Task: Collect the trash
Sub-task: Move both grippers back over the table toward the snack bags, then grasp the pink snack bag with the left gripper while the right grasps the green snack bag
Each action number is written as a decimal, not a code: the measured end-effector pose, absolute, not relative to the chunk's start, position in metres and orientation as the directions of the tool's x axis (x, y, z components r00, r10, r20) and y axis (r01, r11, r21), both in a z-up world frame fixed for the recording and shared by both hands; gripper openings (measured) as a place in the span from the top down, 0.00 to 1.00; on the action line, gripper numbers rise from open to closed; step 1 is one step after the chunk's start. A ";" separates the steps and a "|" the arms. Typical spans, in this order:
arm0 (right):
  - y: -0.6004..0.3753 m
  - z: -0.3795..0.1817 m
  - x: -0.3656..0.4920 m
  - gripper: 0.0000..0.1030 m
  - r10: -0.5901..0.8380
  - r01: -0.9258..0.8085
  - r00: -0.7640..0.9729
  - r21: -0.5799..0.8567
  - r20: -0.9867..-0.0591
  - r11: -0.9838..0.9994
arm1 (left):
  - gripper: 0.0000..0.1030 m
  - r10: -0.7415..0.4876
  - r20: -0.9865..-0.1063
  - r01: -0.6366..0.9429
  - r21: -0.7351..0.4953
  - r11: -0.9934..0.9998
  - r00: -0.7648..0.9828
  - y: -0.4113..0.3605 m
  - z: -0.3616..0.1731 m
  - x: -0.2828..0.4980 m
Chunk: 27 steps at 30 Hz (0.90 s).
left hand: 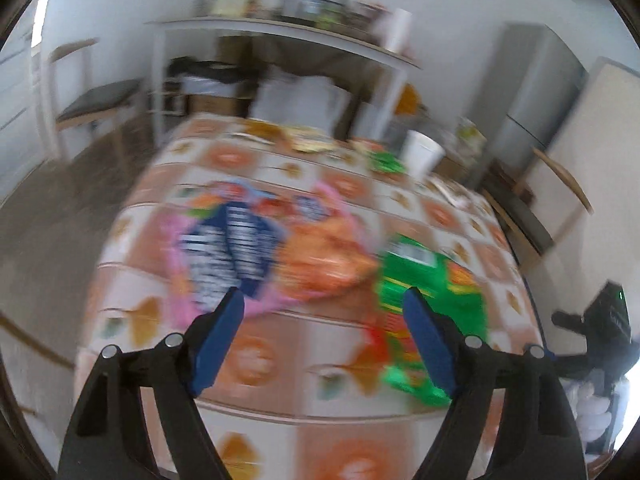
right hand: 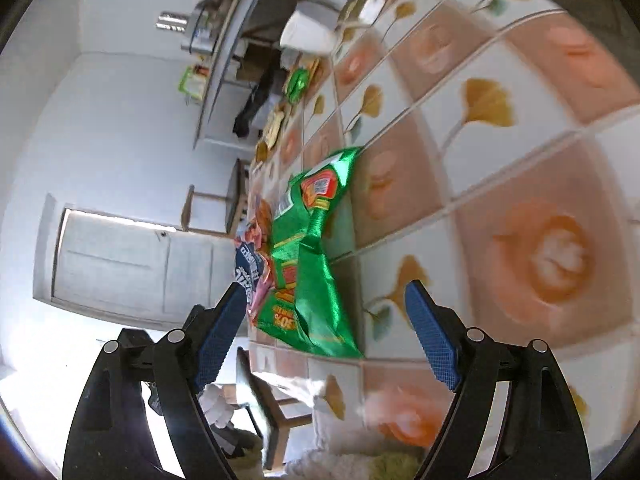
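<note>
A crumpled green snack bag (left hand: pixel 432 300) lies on the flower-patterned tablecloth (left hand: pixel 320 360), beside an orange wrapper (left hand: pixel 324 260) and a pink and blue bag (left hand: pixel 228 248). My left gripper (left hand: pixel 324 336) is open and empty, hovering just short of these wrappers. In the right wrist view, rolled sideways, the green bag (right hand: pixel 308 256) lies right ahead of my open, empty right gripper (right hand: pixel 324 320), with the pink and blue bag (right hand: pixel 252 272) behind it. The left view is motion-blurred.
A white paper cup (left hand: pixel 420 156) and more wrappers (left hand: pixel 308 140) sit at the table's far end. A white shelf table (left hand: pixel 280 40), a chair (left hand: pixel 92 100) and a grey fridge (left hand: pixel 532 92) stand beyond. The right gripper's body (left hand: pixel 600 332) shows at the right edge.
</note>
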State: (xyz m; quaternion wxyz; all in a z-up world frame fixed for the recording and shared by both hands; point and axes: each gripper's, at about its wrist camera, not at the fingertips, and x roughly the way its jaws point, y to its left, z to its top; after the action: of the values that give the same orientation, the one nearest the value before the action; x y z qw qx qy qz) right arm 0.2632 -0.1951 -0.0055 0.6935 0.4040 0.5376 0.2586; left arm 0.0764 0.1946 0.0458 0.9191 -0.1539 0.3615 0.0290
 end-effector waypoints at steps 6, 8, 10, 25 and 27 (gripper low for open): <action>-0.164 -0.012 0.277 0.24 0.796 0.084 0.238 0.828 -0.557 0.554 | 0.28 0.016 -0.719 -0.322 -0.291 0.901 0.695 0.266 0.030 0.084; -0.161 -0.013 0.281 0.24 0.792 0.087 0.224 0.821 -0.567 0.564 | 0.30 0.029 -0.734 -0.352 -0.291 0.889 0.679 0.282 0.022 0.093; -0.159 -0.011 0.281 0.24 0.787 0.083 0.217 0.814 -0.578 0.575 | 0.30 0.047 -0.733 -0.342 -0.258 0.904 0.678 0.290 0.021 0.107; -0.146 -0.018 0.288 0.24 0.785 0.083 0.201 0.808 -0.586 0.583 | 0.44 -0.241 -0.813 -0.107 -0.346 0.932 0.529 0.288 -0.011 0.224; -0.139 -0.021 0.293 0.24 0.781 0.077 0.189 0.802 -0.596 0.593 | 0.47 -0.307 -0.805 -0.100 -0.409 0.907 0.507 0.282 -0.016 0.209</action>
State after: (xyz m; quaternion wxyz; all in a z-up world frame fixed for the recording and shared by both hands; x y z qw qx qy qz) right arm 0.2930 -0.1394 -0.0210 0.6772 0.3689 0.5812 0.2597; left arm 0.2090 0.2817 -0.0163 0.8433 -0.2065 0.4925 -0.0613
